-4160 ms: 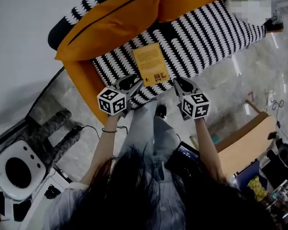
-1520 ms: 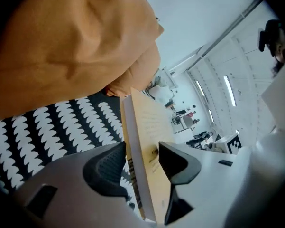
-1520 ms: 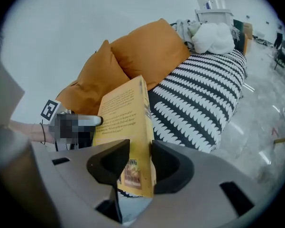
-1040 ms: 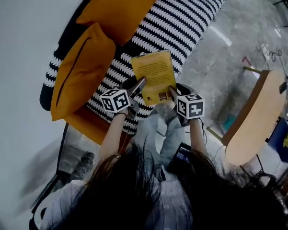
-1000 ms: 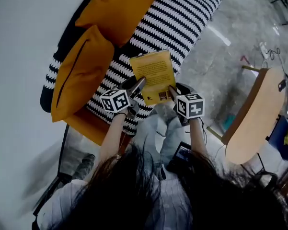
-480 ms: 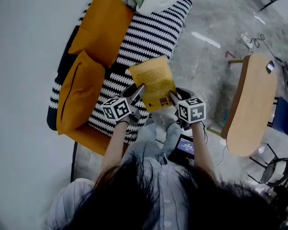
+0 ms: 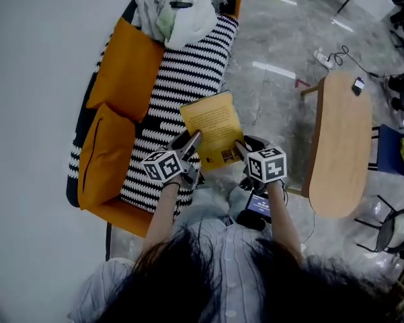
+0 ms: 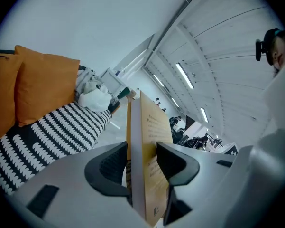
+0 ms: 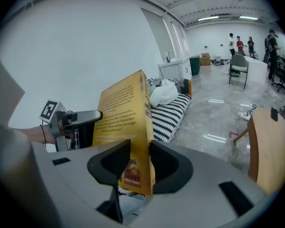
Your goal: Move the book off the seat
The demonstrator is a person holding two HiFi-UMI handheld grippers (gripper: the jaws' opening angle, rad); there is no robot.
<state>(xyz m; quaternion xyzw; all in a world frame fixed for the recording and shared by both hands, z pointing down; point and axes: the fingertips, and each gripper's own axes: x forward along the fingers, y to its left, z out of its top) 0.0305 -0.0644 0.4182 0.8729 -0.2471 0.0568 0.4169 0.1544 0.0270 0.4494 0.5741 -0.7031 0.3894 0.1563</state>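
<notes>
Left gripper and right gripper each clamp 1 near corner of the book (thin holds) over the seat's front edge; uneven swinging could twist it loose.

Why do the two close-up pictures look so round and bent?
Left gripper view: wide-angle lens, black corners, ceiling lines bowed; book sharp. Right gripper view: same bending, lamp glare on the floor. Head view: dim, muted colours, floor glare too.
</notes>
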